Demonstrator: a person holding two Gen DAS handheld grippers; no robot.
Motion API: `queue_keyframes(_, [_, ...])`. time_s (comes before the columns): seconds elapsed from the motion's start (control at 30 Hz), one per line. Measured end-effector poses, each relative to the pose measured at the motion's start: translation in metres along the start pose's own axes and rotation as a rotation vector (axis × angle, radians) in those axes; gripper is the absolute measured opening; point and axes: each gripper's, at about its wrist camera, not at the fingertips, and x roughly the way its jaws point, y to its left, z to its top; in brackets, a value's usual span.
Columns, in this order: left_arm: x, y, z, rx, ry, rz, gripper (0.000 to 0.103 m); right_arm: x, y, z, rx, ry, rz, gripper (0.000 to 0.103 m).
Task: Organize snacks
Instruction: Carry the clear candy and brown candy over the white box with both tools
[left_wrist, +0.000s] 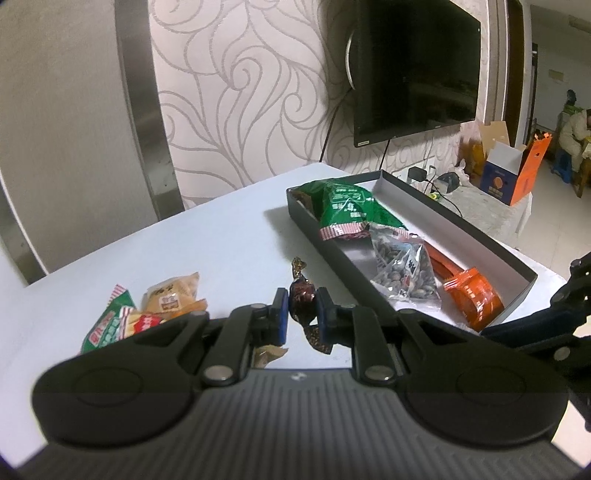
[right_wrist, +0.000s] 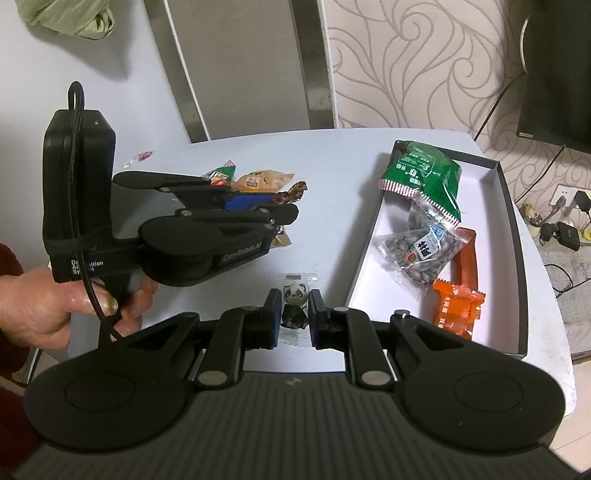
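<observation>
Left gripper jaws clamped on brown candy, lifted off white surface. Right gripper jaws straddling panda candy, grip uncertain. Box of snacks at two o'clock.

"GenRobot.AI" is printed on the left gripper, "Da… Ac…sition System" is partly read on its handle, Chinese words on the snack bags are too small to be read.
</observation>
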Motion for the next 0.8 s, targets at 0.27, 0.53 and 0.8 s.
queue_keyframes(0.27, [0.008,-0.011,0.009,0.014,-0.003,-0.012,0.019,-0.005,-0.015,0.002,0.033,-0.016,-0.019,0.018])
queue_keyframes(0.53, [0.018,-0.024,0.017,0.025,-0.008,-0.029,0.019,-0.009,-0.031,0.003,0.055,-0.028,-0.036,0.018])
queue_keyframes(0.8, [0.029,-0.039,0.024,0.025,-0.008,-0.048,0.019,-0.011,-0.053,0.001,0.082,-0.025,-0.061,0.018])
